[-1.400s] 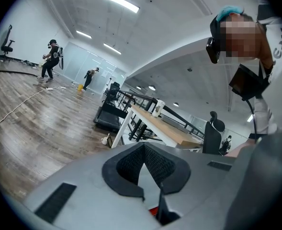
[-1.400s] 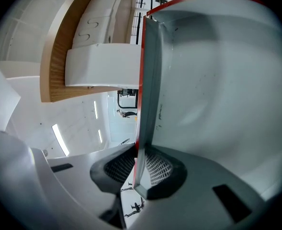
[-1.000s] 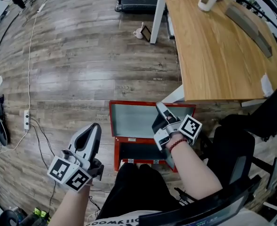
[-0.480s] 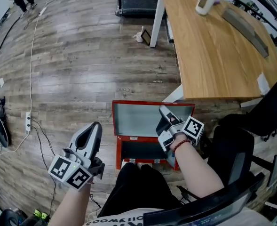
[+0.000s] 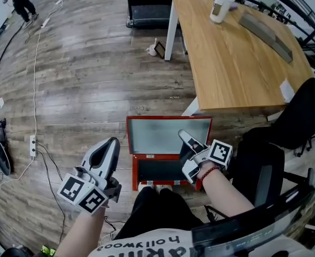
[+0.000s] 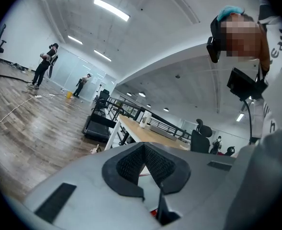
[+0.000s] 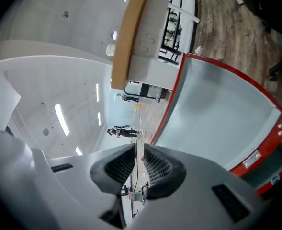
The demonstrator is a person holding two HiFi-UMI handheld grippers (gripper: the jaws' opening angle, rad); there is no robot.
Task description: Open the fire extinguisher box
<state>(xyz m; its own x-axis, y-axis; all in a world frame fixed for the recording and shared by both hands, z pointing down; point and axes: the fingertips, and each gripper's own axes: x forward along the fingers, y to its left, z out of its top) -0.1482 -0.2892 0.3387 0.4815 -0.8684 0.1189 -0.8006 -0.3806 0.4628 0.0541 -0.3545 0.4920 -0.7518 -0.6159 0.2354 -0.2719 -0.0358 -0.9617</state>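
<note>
The red fire extinguisher box lies on the wooden floor with its lid swung back, the grey inside of the lid facing up. My right gripper hovers over the lid's right part, jaws a narrow gap apart with nothing between them. In the right gripper view the lid and its red rim fill the right side beyond the gripper. My left gripper hangs left of the box, apart from it. Its pads meet at the tip of the gripper, empty.
A wooden table with a cup stands beyond the box. A black office chair is at the right. A power strip and cables lie at the left. A small white mug sits by the table leg.
Both grippers have risen a little. The right gripper has drawn back from the lid's far right edge toward the box body. The lid stays open.
</note>
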